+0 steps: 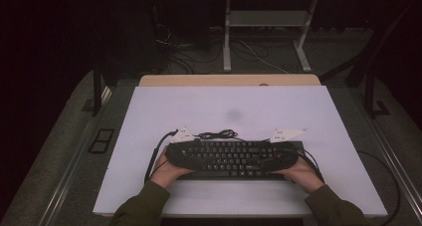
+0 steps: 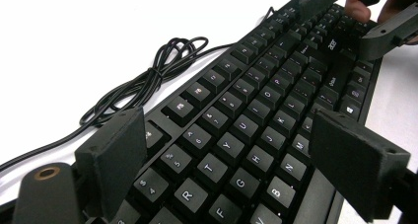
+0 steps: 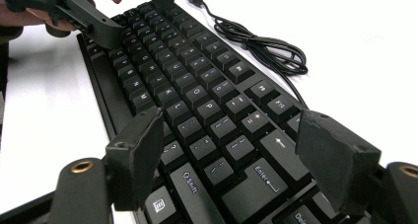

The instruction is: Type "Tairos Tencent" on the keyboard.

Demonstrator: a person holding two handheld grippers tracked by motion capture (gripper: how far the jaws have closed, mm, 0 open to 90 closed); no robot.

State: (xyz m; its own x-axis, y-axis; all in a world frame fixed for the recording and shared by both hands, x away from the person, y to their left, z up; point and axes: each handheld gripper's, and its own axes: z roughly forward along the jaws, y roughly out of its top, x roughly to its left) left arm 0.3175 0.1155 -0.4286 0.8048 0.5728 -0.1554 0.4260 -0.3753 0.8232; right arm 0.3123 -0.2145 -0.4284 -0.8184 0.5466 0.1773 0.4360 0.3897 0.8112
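A black keyboard (image 1: 231,158) lies flat on the white surface (image 1: 249,106), close to the near edge and about in the middle between the left and right edges. Its long side runs parallel to that near edge. Its thin black cable (image 1: 216,134) lies in a loose bundle on the surface just behind the keyboard's far edge, with the plug end free.

The person stands at the near edge, and both sleeves come in from there. The left hand-held gripper (image 1: 175,151) is at the left end of the keyboard, and the right hand-held gripper (image 1: 287,151) is at the right end. Each one points inward along the row of keys, towards the other.

In the left gripper view, the two jaws of the left hand-held gripper (image 2: 231,150) stand spread, one near the far edge of the keyboard and one near its front edge, with the keys between them. The pads do not press on the keyboard. In the right gripper view, the right hand-held gripper (image 3: 229,155) is the same: its jaws are spread across the right end, over the Enter and Shift keys, and I see a gap on both sides. Nothing is pinched by either one. The keyboard rests on the surface by its own weight.
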